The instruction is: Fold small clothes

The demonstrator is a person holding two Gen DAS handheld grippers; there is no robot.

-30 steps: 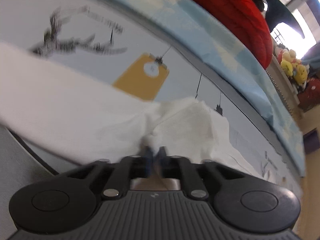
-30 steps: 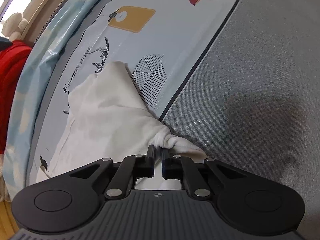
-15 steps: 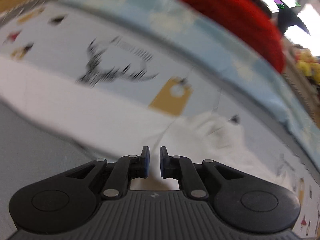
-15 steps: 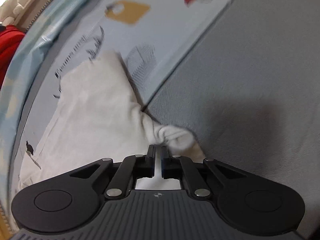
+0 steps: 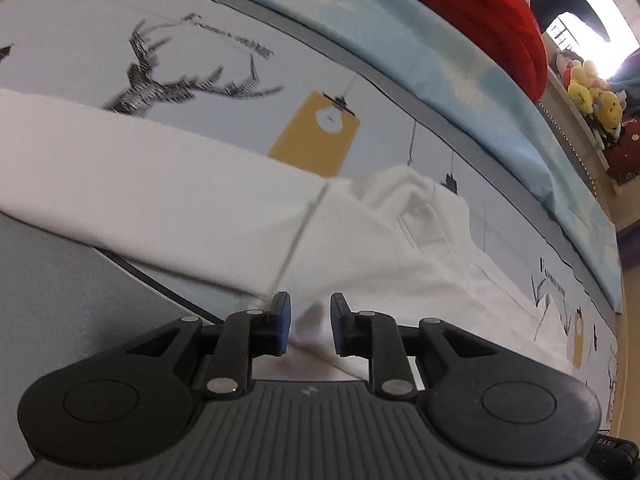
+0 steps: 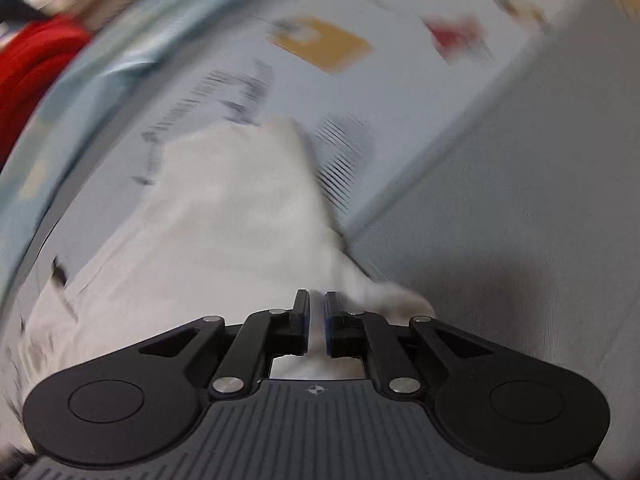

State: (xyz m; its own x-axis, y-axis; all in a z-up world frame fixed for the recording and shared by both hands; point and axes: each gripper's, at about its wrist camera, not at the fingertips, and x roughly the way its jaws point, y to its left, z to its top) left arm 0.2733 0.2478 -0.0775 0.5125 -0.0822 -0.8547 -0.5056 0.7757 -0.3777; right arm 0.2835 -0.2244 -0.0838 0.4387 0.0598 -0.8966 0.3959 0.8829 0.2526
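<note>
A white garment [image 5: 168, 192] lies spread on a pale printed cloth [image 5: 224, 92], one long part stretching to the left and a rumpled part [image 5: 416, 220] to the right. My left gripper [image 5: 310, 312] is open just above the garment's near edge, holding nothing. In the blurred right wrist view the same white garment [image 6: 232, 216] lies ahead. My right gripper [image 6: 316, 312] has its jaws a narrow gap apart over a bunched bit of the garment [image 6: 392, 296]; I cannot tell if cloth is pinched.
A grey fabric surface [image 6: 520, 200] lies beside the printed cloth. A light blue sheet [image 5: 460, 64] and a red cushion [image 5: 480, 12] border the far side. Plush toys [image 5: 592, 96] sit on a shelf at far right.
My left gripper let go of the garment and opened wide. My right gripper's jaws parted slightly and that view swung, now blurred.
</note>
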